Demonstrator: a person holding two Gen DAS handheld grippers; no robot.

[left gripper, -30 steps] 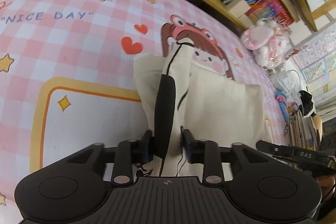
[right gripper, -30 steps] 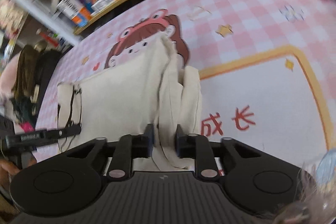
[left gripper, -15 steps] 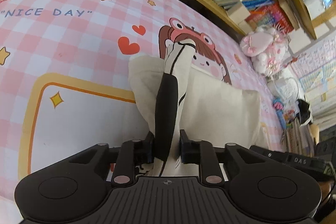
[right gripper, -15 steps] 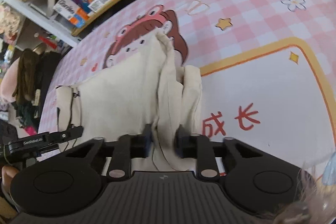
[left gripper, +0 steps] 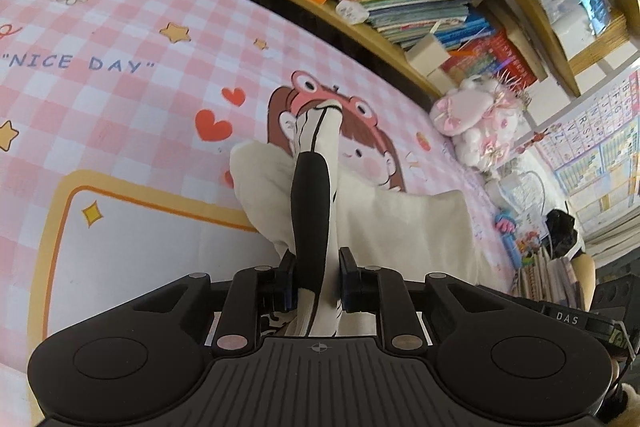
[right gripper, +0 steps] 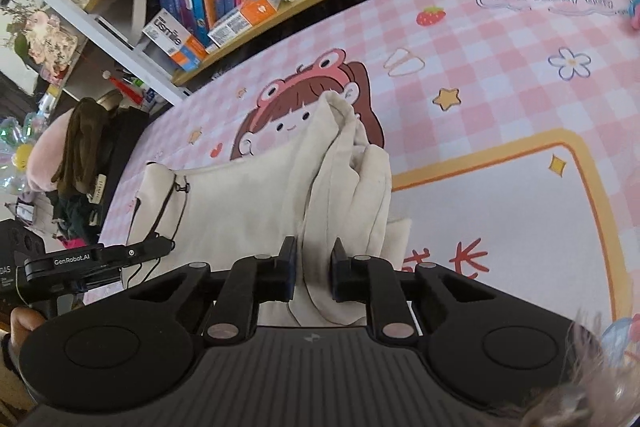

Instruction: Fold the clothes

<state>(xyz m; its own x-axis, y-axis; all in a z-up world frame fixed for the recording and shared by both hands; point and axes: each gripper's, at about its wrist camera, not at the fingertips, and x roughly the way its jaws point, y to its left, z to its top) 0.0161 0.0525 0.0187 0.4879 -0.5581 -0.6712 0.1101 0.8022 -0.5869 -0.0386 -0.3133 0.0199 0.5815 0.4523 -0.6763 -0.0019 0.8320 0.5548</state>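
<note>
Both tongs are narrowed onto the same cream garment point(left gripper: 404, 223), which lies on the pink checked mat point(left gripper: 104, 95) directly ahead of them. The left gripper point(left gripper: 318, 281) pinches a bunched ridge carrying a black band; the right gripper point(right gripper: 313, 273) pinches a plain cream ridge. Each ridge rises from the mat into its jaws.

Progress, as judged: the garment looks partly folded, with doubled layers beside each ridge. The current fold is only gripped and lifted, not yet laid over. Carrying it across, flattening and releasing remain.

Orientation: the garment's long axis runs crosswise between the two tongs, while each pinched ridge points straight away from its gripper toward the cartoon figure point(right gripper: 296, 107).
</note>
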